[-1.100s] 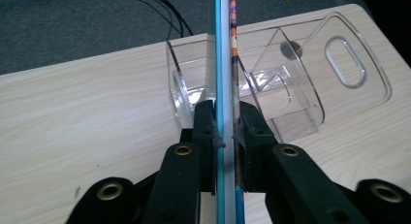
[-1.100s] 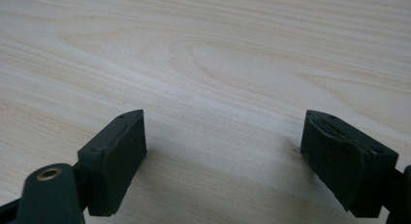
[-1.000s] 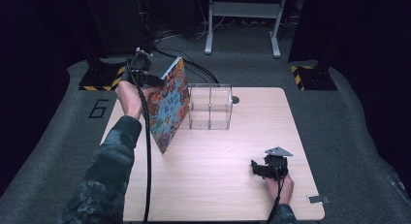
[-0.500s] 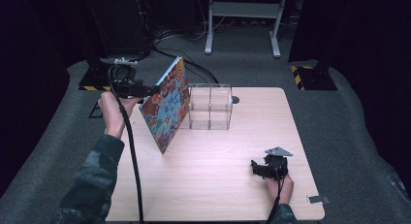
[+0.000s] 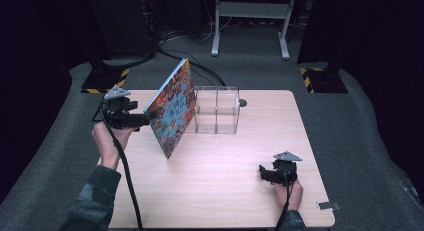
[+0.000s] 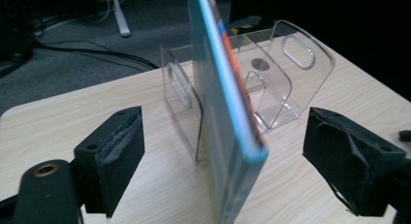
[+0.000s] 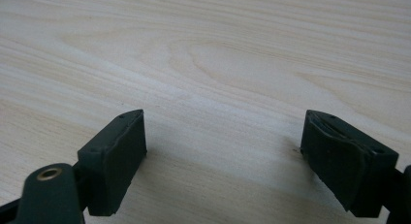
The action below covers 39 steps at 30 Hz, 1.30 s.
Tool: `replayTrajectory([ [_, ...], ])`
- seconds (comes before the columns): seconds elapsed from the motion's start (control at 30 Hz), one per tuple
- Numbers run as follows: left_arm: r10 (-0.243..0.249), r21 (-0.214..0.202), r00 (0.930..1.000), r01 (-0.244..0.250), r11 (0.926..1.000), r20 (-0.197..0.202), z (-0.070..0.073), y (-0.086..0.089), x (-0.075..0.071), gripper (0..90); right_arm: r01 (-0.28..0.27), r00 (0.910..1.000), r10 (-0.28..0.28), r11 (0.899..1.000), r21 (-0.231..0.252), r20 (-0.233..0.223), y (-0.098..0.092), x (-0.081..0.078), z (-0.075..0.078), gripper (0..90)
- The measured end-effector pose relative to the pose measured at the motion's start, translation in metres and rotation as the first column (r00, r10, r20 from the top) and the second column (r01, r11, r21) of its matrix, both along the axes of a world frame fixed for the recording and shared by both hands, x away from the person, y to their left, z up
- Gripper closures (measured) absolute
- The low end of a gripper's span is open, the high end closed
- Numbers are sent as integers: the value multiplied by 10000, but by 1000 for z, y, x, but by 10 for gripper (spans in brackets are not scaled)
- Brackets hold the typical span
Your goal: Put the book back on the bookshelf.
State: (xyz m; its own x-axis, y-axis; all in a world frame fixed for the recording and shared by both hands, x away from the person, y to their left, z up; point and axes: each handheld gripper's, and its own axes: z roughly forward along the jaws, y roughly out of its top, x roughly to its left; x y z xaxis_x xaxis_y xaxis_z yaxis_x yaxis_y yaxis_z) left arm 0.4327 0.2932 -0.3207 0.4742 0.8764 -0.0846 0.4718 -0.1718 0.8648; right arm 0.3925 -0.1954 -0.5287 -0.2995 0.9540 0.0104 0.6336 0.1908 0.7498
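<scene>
One wooden table (image 5: 225, 201), pale grain, rectangular.

One picture book (image 5: 172, 108), colourful cover, standing tilted on its lower edge near the table's left side, its upper part leaning against the organiser; in the left gripper view its teal-edged spine (image 6: 228, 112) rises between the two jaws, touching neither.

One clear acrylic organiser (image 5: 216, 110), divided into compartments, with oval cut-out handles in its end walls, standing at the table's far middle, just right of the book.

Two handheld grippers, each with two black jaws and one trailing cable.
- Left gripper (image 5: 148, 118): at the table's left edge, held level, tips at the book's back cover. Jaws have just been opening and now stand wide apart with the book between them, pads clear of it.
- Right gripper (image 5: 261, 172): resting at the table's near right, well apart from book and organiser. Jaws spread wide over bare wood, nothing between them.

Two grey three-cornered plates, one on top of each gripper.

Two hands, one per gripper; one camouflage-patterned sleeve (image 5: 92, 203) on the left forearm.
</scene>
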Motion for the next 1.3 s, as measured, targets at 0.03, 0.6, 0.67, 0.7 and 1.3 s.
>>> replayTrajectory([
  [0.03,3,-56,10000,-3,10000,-42,-7,0,-2,163,40,10000,-40,10000,21,8,0,0,0,161],
  [0.6,148,-832,9923,-252,9962,-1226,-123,-21,-10,443,31,10000,-31,10000,-21,-14,0,0,0,163],
  [0.67,355,-969,9903,-487,9941,-1340,-131,-26,-8,486,35,10000,-35,10000,-18,-14,0,0,0,163],
  [0.7,303,-1003,9890,-451,9939,-1446,-135,-27,-6,510,36,10000,-36,10000,-13,-16,0,0,0,164],
  [1.3,1004,-2625,9699,-1586,9518,-2220,-152,-35,-2,688,134,9999,-134,9999,3,-4,0,0,0,167],
])
